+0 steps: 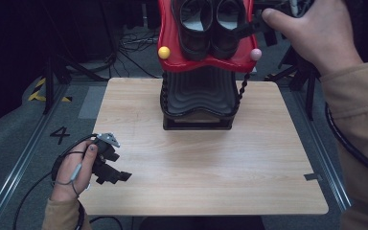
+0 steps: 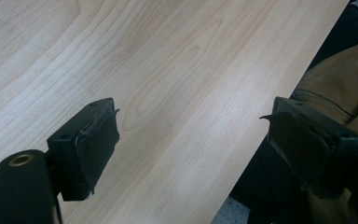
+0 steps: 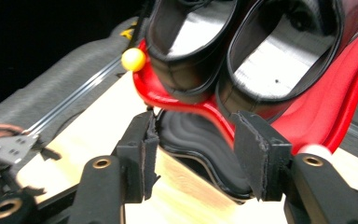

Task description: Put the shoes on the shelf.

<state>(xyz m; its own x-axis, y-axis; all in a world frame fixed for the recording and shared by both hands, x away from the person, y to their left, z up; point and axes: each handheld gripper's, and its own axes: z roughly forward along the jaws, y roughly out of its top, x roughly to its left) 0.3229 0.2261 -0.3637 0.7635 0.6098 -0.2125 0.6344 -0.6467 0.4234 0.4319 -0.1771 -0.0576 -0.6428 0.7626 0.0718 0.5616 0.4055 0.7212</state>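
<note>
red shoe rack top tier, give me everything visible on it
The red top tier is a glossy, plastic-looking tray with a wavy front lip, tilted down toward the person. A yellow ball caps its left front corner, a pink ball the right. Two black shoes sit on it side by side, heels forward. Below it lies a black ribbed tier. The right tongs hover open before its lip.

Red shoe rack point(image 1: 172, 33) at desk point(image 1: 206, 163) far edge, black shoes point(image 1: 210, 24) on top, right tool point(image 1: 263, 21) beside them, left tool point(image 1: 112, 172) well nearer, open-jawed.
</note>
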